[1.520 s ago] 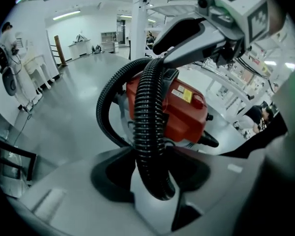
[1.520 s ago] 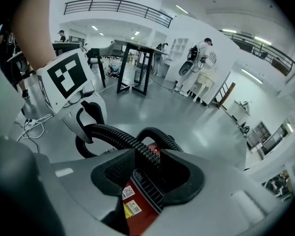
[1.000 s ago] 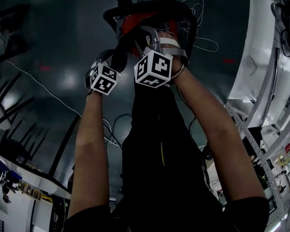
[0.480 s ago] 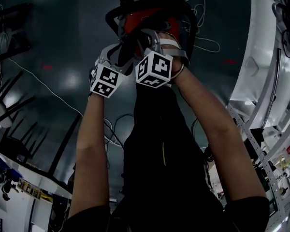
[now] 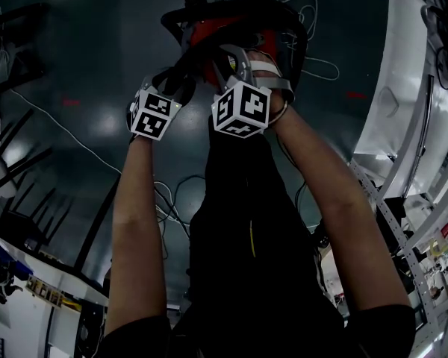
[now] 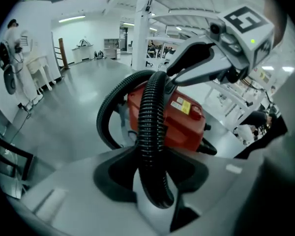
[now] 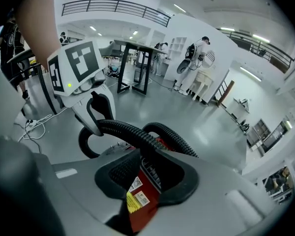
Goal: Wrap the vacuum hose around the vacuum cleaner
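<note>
Red vacuum cleaner [image 6: 184, 119] sits on the grey floor [image 6: 69, 107], straight ahead of both arms in the head view. Black ribbed hose [image 6: 150, 124] loops round the left side of the body and up over its top. Left tongs [image 6: 152, 173] have just been closing. The hose runs lengthwise between the jaws, pads on both sides of it, so it is held. Right tongs [image 7: 150, 173] are narrow, with the tips clamped on the hose where it crosses above the red body. The labelled side of the body shows through the gap. Short hose stretch spans between the two tongs, which are close together, left slightly lower in the head view.
</note>
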